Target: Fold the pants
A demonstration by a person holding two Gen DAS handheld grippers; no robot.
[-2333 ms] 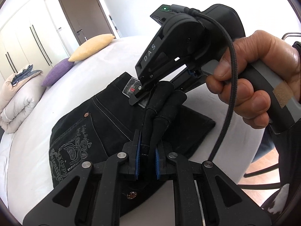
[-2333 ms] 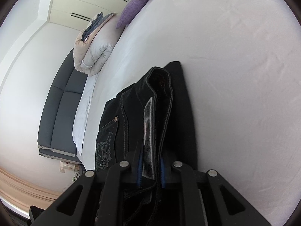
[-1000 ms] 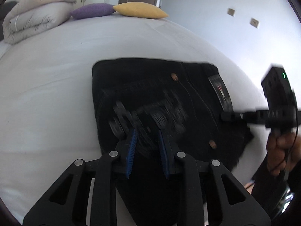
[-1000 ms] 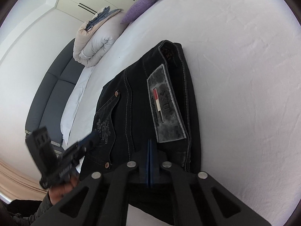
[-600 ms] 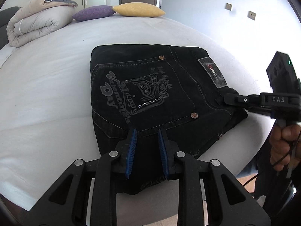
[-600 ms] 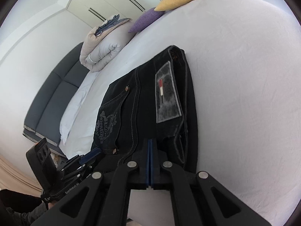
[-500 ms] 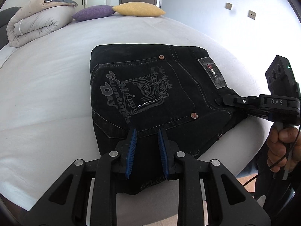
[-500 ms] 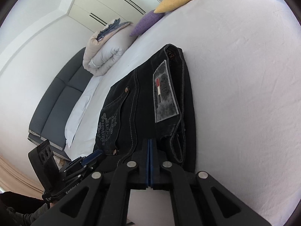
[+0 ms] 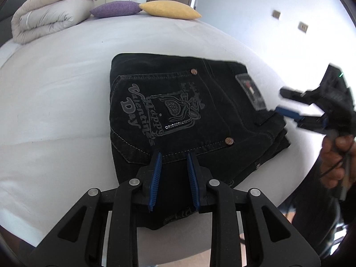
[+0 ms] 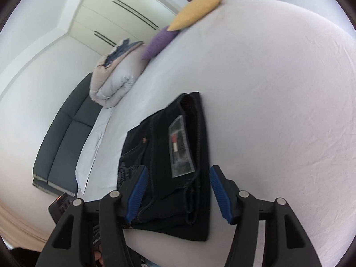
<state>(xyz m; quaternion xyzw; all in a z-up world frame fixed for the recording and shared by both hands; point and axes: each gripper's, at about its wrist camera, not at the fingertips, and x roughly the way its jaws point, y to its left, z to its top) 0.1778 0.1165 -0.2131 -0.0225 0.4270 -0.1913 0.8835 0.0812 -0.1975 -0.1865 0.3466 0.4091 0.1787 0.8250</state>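
Note:
The black pants [image 9: 178, 115] lie folded into a flat rectangle on the white bed, back pocket print and grey label up. They also show in the right wrist view [image 10: 169, 160]. My left gripper [image 9: 172, 173] is open and empty, just above the pants' near edge. My right gripper [image 10: 178, 189] is open wide and empty, hovering above the waistband end with the label [image 10: 179, 146]. It shows from the side in the left wrist view [image 9: 296, 111], held by a hand at the right, off the pants' right edge.
The white bed [image 9: 55, 89] spreads wide around the pants. A folded duvet [image 9: 44, 20], a purple cushion [image 9: 115, 9] and a yellow cushion [image 9: 169, 10] lie at the far end. A dark sofa [image 10: 66, 138] stands beside the bed.
My right gripper has opened wide and lifted back from the waistband. Both grippers let go of the pants earlier, and the pants now lie flat and still.

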